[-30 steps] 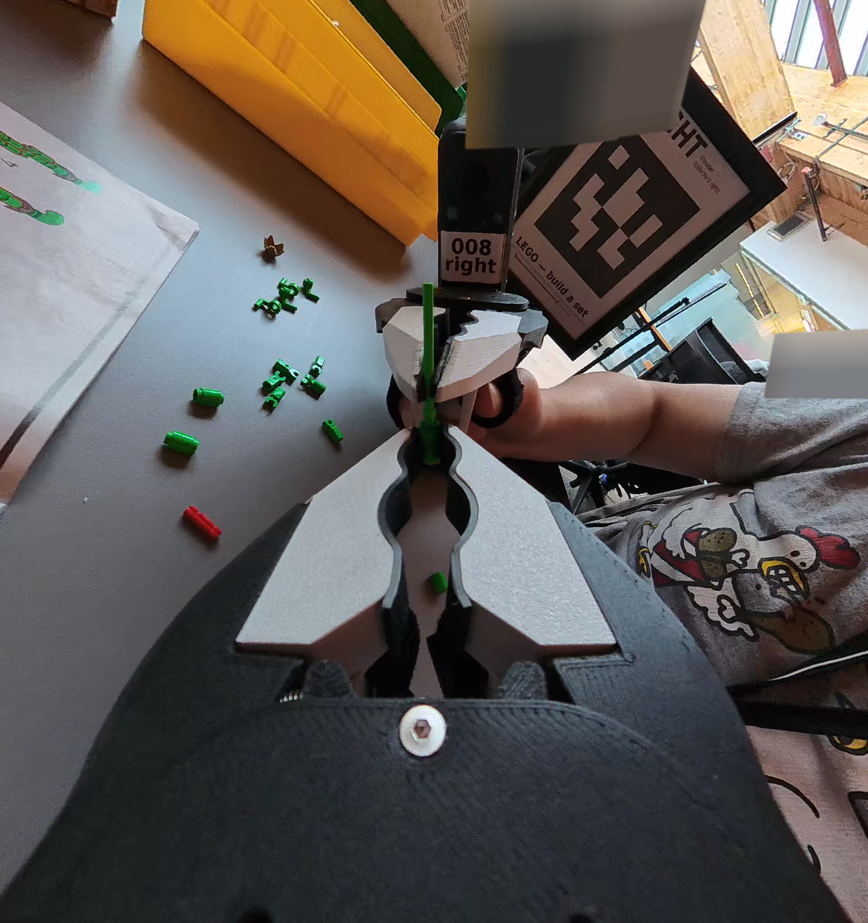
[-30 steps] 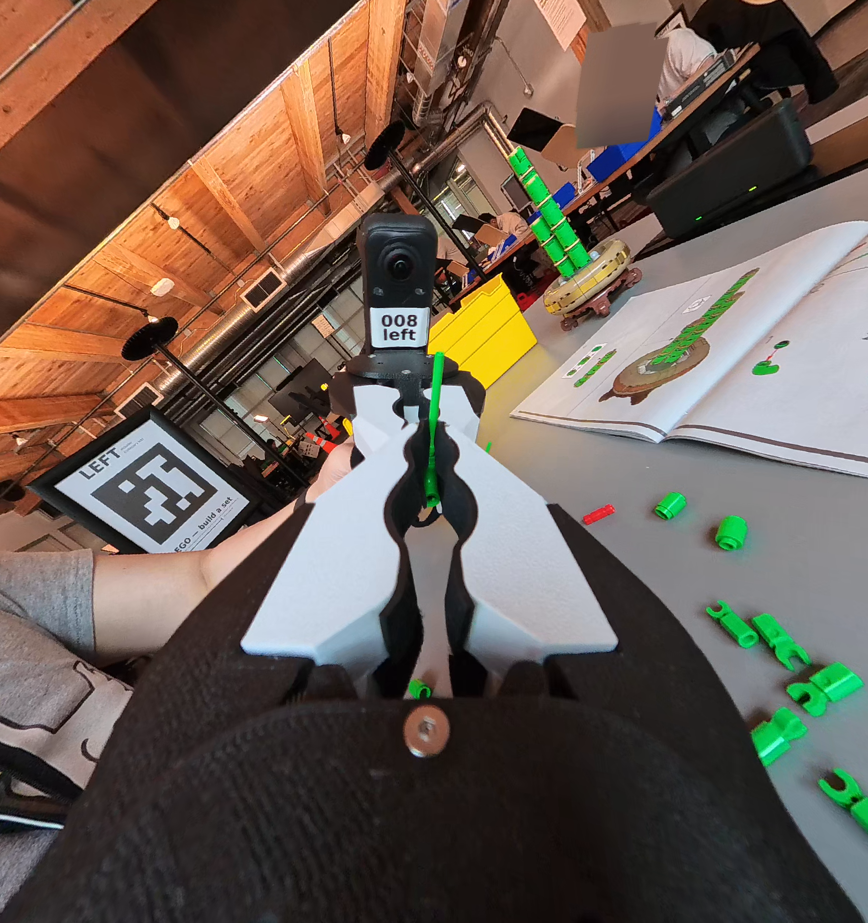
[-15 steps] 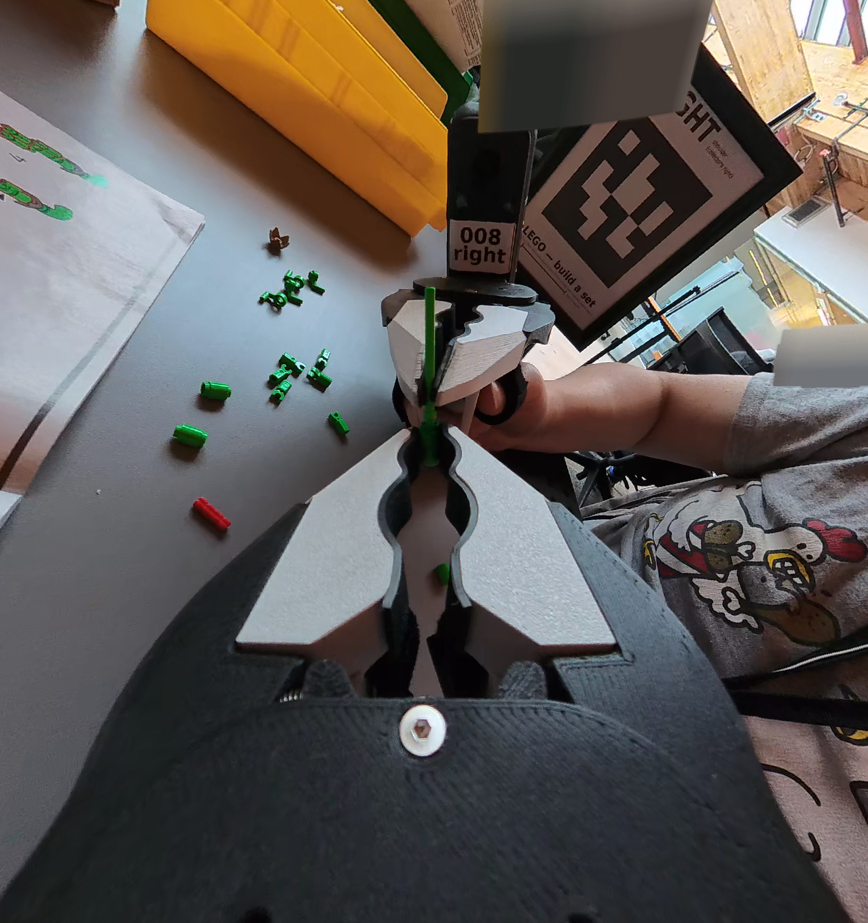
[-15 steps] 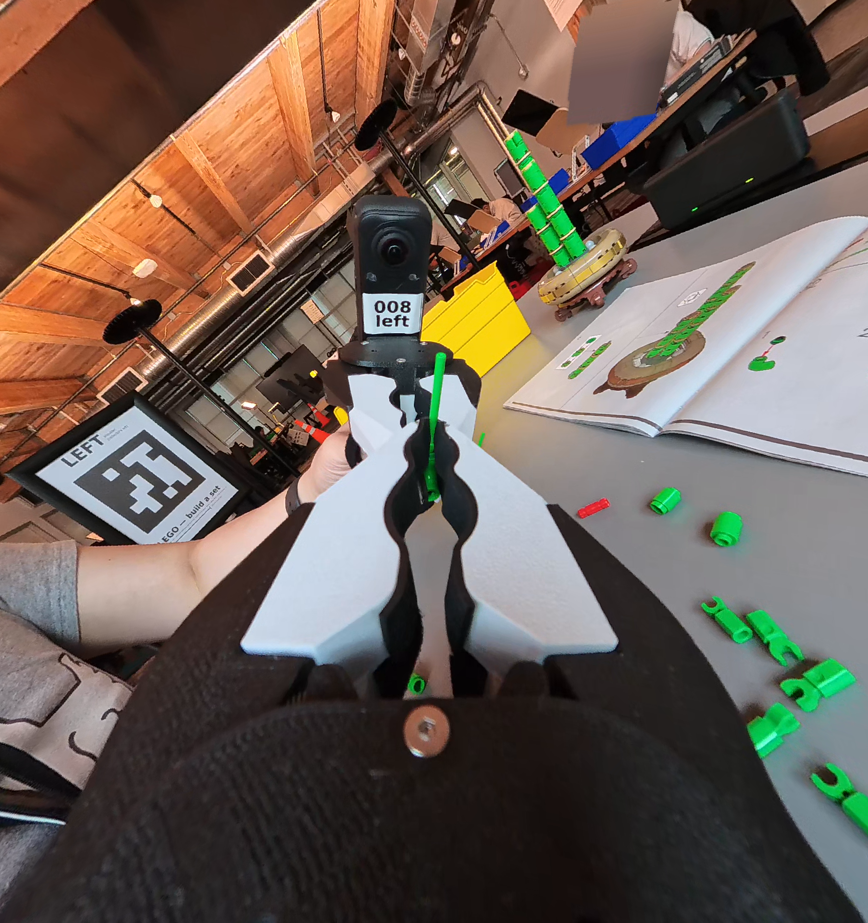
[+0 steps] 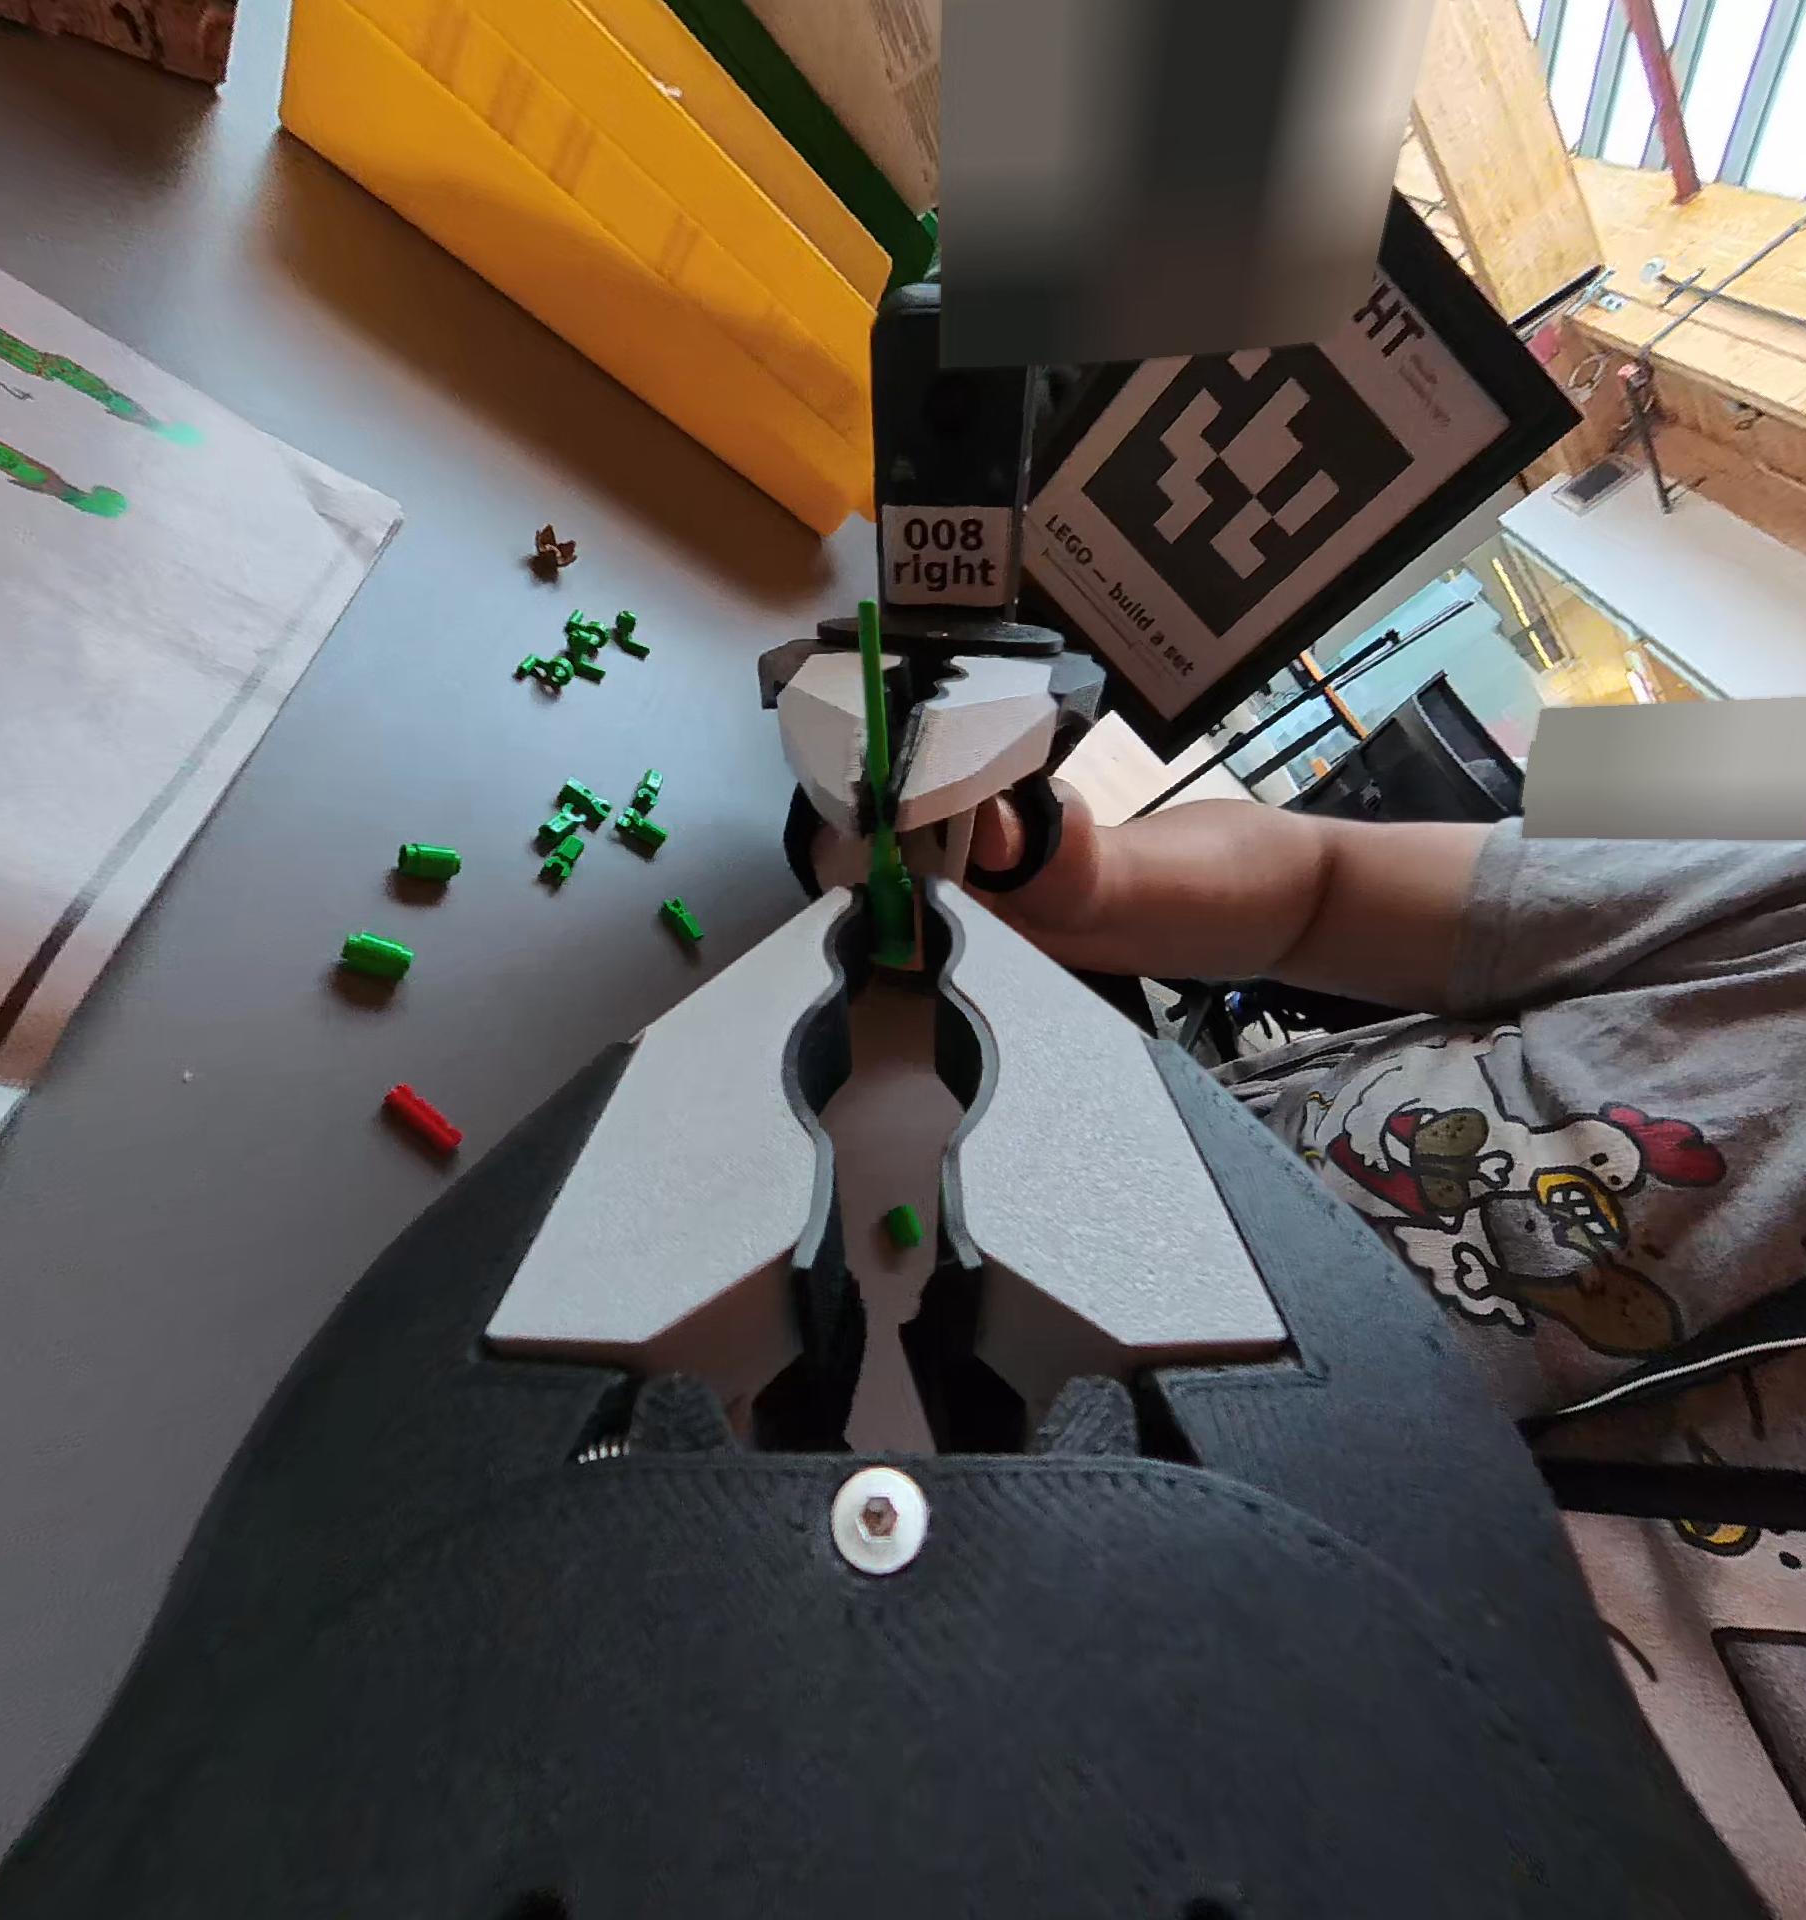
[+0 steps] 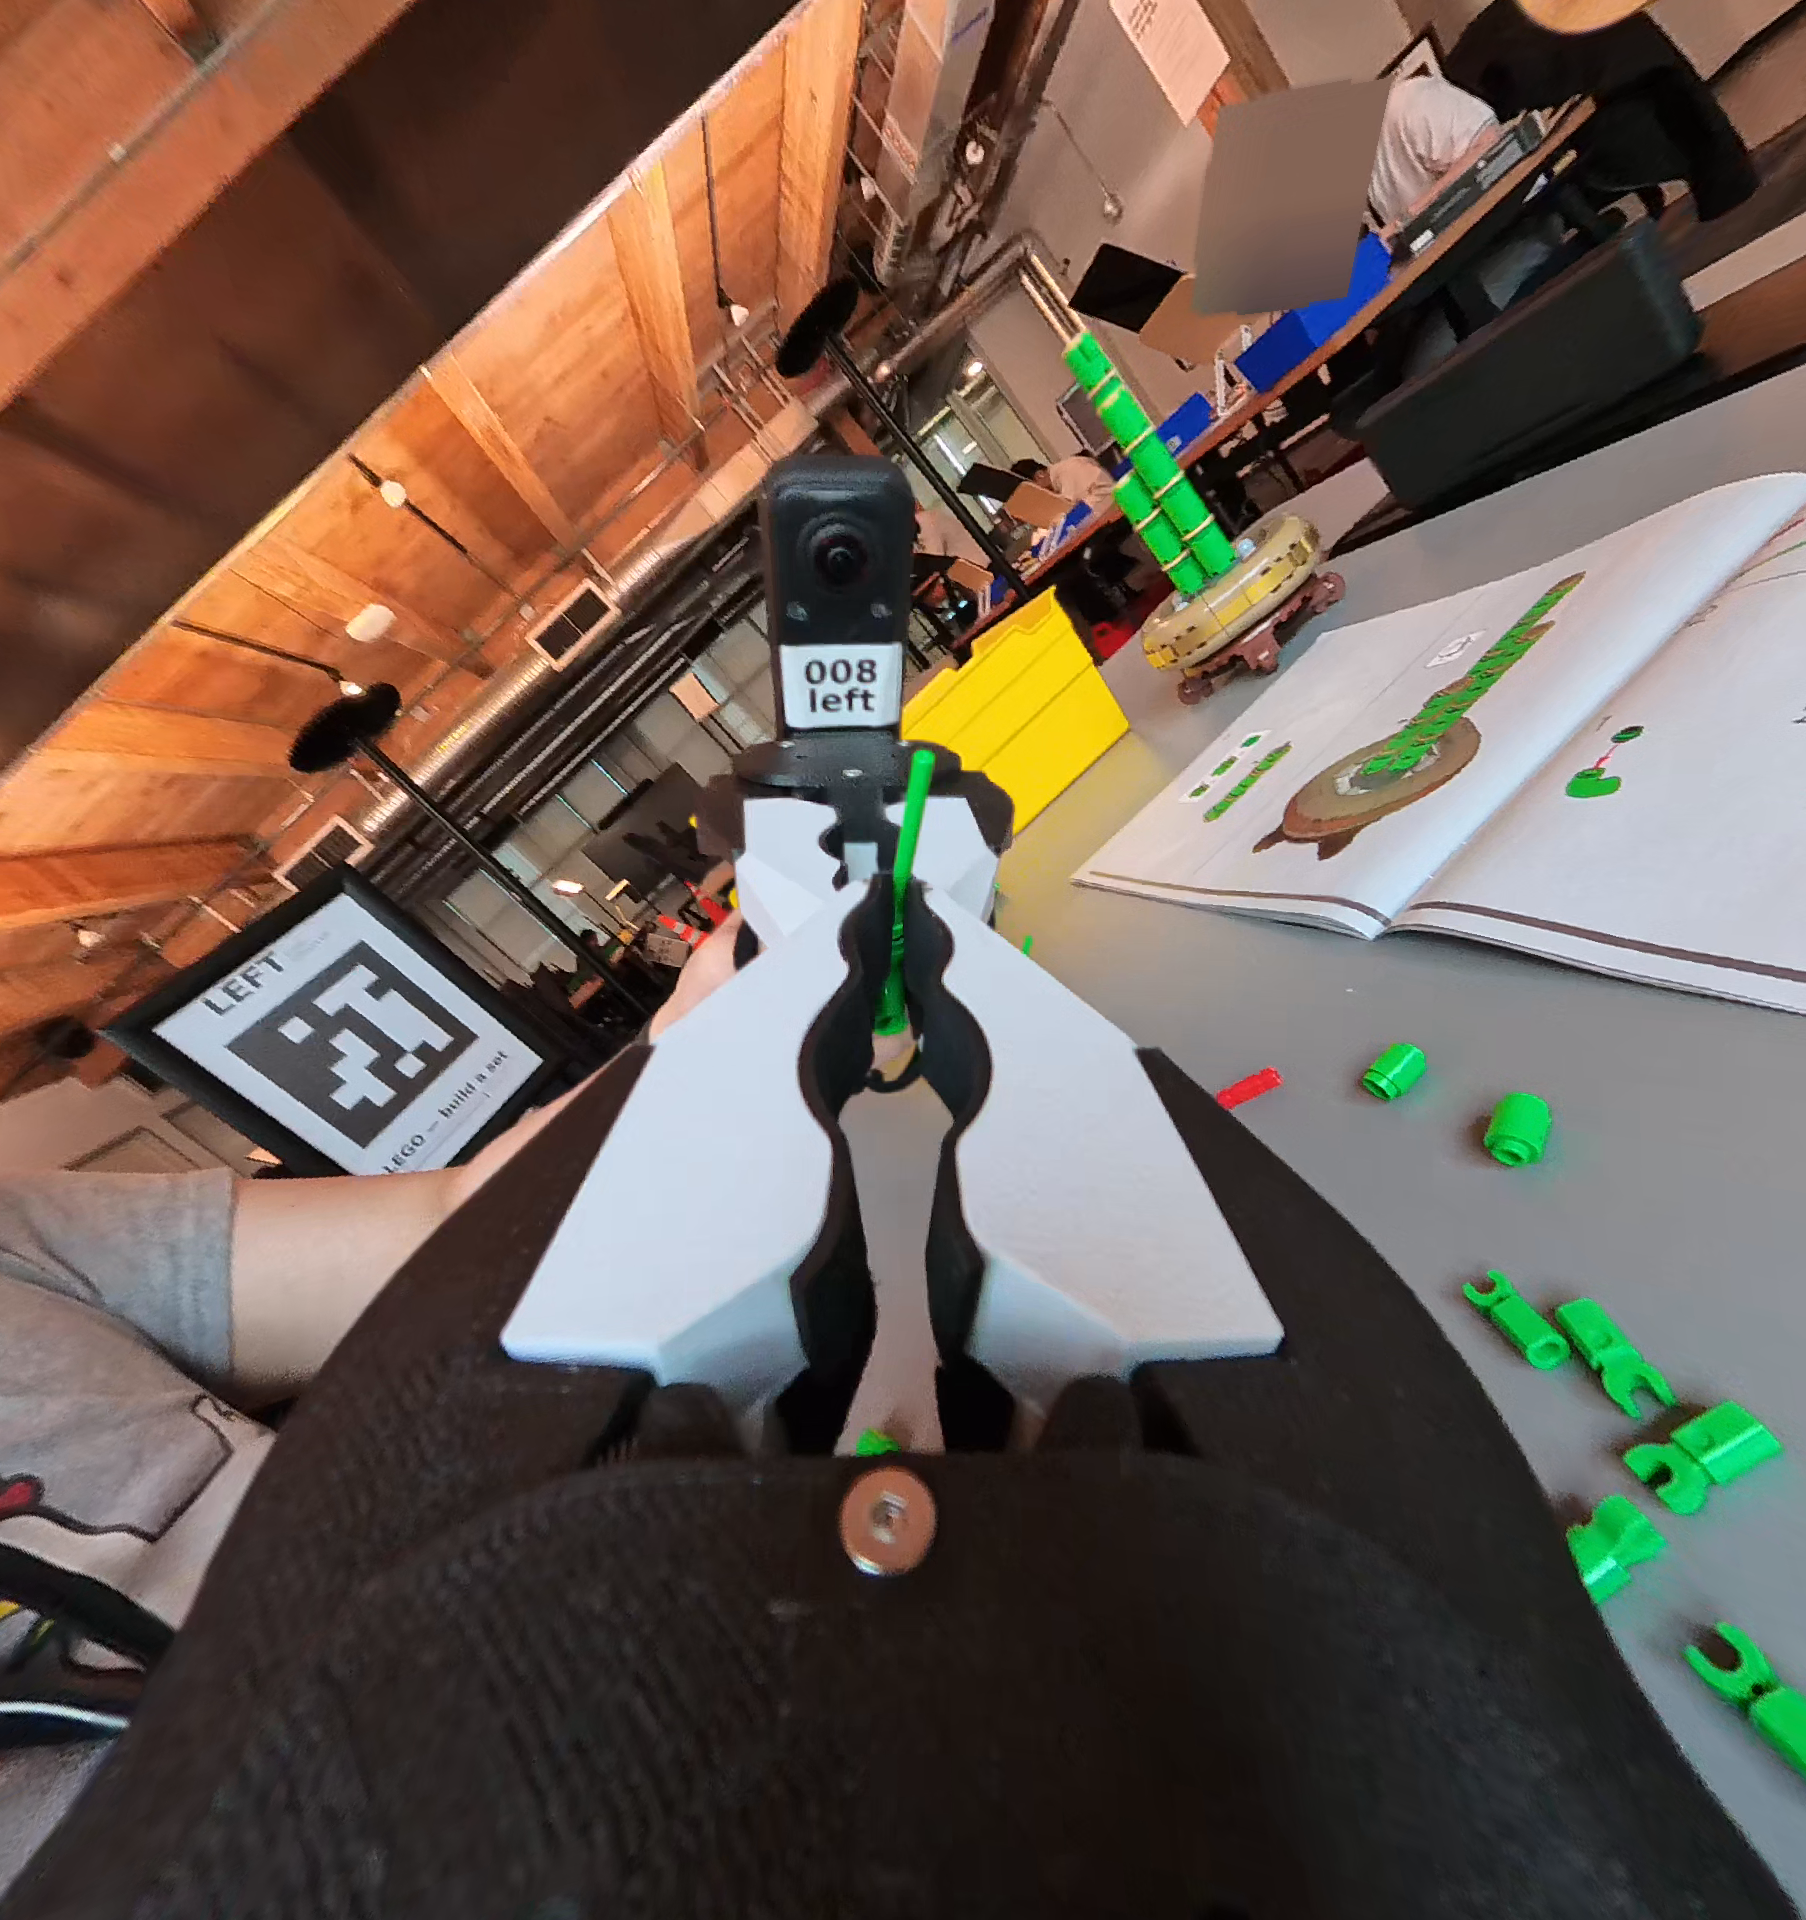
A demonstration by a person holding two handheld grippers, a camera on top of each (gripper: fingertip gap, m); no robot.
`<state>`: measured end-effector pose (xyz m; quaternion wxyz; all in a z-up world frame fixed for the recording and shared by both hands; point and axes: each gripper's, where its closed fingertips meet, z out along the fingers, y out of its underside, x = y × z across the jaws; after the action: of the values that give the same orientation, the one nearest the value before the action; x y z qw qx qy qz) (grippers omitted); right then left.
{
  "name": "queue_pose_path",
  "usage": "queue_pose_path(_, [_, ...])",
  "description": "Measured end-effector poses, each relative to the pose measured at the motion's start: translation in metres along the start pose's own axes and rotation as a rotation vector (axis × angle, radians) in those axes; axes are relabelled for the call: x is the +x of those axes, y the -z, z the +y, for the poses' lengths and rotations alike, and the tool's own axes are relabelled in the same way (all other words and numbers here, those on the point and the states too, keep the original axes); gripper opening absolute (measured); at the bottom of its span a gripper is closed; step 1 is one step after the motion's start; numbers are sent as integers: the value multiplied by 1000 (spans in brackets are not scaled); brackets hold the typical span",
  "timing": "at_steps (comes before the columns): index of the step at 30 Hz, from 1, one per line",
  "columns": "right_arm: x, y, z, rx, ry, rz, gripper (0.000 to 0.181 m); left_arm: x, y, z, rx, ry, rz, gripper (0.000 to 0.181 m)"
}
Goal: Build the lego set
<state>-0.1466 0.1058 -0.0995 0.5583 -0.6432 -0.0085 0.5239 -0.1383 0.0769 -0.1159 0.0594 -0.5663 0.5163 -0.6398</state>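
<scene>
The left gripper (image 5: 886, 920) is pinching the lower end of a thin green rod (image 5: 871, 707) between its closed fingertips, while the right gripper (image 6: 891, 940), tip to tip with it, is clenching the same rod a little farther along. Both pairs of jaws are shut on it, so the rod is spanning the small gap between the two grippers, above the table (image 5: 203, 1195). Compared with a second ago, the rod is leaning slightly more and a small green fitting (image 5: 891, 883) at its base is showing more plainly at the left fingertips. This is probably the fitting being seated on the rod, so the step looks nearly finished rather than just begun.

Left of the left fingers, loose green clips (image 5: 598, 816) and two green round bricks (image 5: 377, 953) are lying beside a small red piece (image 5: 423, 1118). Farther out, the open instruction booklet (image 6: 1501, 831) is resting on the table. Beyond it the partly built green-stalked model (image 6: 1231, 613) is standing, with a yellow bin (image 5: 587, 229) nearby.
</scene>
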Motion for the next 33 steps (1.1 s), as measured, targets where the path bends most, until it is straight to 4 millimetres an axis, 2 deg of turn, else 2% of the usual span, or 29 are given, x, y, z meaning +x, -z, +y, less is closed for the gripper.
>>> queue_pose_path(2, [2,3,-5,29,-10,7,0,3,-1,4,-19,20,28,15])
queue_pose_path(4, [3,7,-11,63,-37,-2,0,0,-2,9,-36,21,18,14])
queue_pose_path(8, [1,8,-14,80,-42,-14,0,4,-1,-1,27,42,59,13])
queue_pose_path(12, [-3,5,-13,71,-19,-34,0,4,-3,-4,49,68,80,5])
queue_pose_path(21, [-8,4,-9,48,-80,-109,2,11,1,-2,26,83,107,4])
queue_pose_path(33, [-4,3,-7,43,-73,-74,3,5,0,2,1,103,79,5])
